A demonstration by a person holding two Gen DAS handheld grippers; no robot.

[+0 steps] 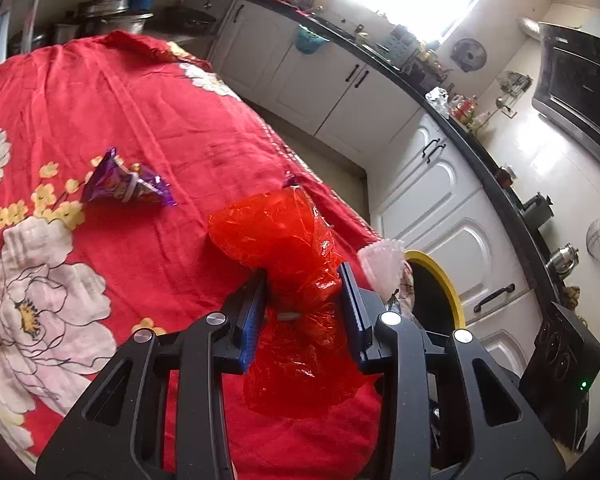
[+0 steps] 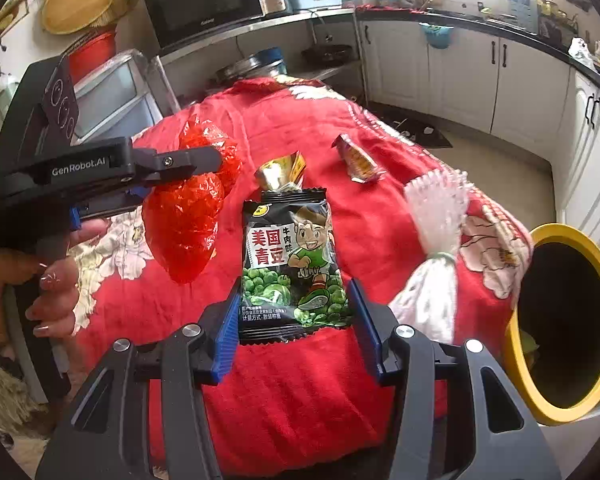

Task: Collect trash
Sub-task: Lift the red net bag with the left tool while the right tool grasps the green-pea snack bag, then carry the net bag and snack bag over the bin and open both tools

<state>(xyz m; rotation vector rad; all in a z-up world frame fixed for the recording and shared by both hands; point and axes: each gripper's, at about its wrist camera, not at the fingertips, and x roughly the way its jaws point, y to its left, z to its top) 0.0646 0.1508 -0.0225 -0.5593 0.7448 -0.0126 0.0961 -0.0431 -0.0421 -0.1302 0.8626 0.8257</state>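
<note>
The left gripper (image 1: 303, 304) has its blue-padded fingers (image 1: 251, 320) pinched on a crumpled red cellophane bag (image 1: 296, 280), lifted above the red floral cloth (image 1: 120, 120) at centre frame. In the right wrist view a hand (image 2: 40, 280) grips its handle at left. The right gripper (image 2: 294, 328) holds a black green-pea snack packet (image 2: 290, 260) between half-spread fingers; a yellow-rimmed bin (image 2: 560, 320) sits at lower right.
</note>
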